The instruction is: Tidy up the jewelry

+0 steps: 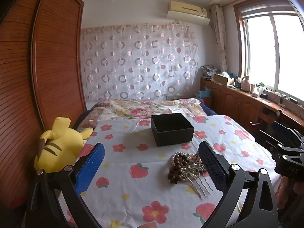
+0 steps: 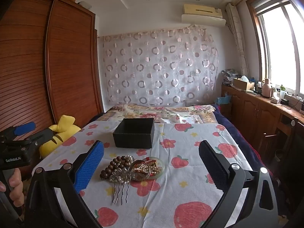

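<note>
A heap of jewelry (image 2: 131, 168) lies on a strawberry-print cloth (image 2: 182, 186): brown wooden beads (image 2: 112, 166), pearl strands, a green bangle (image 2: 160, 168) and a metal hair comb (image 2: 120, 191). Behind it stands an open black box (image 2: 134, 133), empty as far as I can see. My right gripper (image 2: 152, 163) hovers open over the heap, touching nothing. In the left wrist view the jewelry heap (image 1: 185, 166) sits just inside the right finger of my open left gripper (image 1: 152, 163), with the black box (image 1: 172, 129) beyond. Each gripper shows at the edge of the other's view.
A yellow plush toy (image 1: 58, 146) lies at the cloth's left edge beside a wooden wardrobe (image 1: 38, 79). A floral quilt (image 1: 144, 108) covers the bed behind. Wooden cabinets (image 2: 266, 114) with clutter run under the window on the right. A hand (image 2: 11, 186) holds the left gripper's handle.
</note>
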### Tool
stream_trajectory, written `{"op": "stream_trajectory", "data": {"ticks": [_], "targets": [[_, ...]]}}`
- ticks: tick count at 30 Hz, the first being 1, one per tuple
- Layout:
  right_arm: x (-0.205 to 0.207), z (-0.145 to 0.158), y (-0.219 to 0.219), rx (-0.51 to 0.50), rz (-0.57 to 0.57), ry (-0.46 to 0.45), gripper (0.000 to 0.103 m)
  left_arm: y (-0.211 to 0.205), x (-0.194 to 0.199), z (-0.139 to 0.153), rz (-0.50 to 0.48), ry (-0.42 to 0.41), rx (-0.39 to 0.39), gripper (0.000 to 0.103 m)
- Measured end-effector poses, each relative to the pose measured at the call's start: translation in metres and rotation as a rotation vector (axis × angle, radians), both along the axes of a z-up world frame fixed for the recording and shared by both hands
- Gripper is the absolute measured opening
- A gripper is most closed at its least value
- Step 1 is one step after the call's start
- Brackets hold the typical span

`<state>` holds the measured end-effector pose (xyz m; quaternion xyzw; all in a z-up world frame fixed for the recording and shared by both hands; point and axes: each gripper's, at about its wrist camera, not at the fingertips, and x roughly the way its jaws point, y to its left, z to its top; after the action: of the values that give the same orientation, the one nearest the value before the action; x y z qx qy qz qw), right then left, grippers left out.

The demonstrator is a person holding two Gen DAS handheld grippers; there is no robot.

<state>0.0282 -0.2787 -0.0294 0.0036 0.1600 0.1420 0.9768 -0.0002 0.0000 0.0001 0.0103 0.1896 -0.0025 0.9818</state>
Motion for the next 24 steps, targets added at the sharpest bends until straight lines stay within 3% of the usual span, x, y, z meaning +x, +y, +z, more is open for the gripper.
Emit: {"op": "stream_trajectory", "data": {"ticks": [24], "targets": [[0.0005, -0.0011, -0.0003, 0.006, 0.001, 0.002, 0.101, -0.0003, 0.0002, 0.0, 0.001, 0.004, 0.003, 0.096]]}}
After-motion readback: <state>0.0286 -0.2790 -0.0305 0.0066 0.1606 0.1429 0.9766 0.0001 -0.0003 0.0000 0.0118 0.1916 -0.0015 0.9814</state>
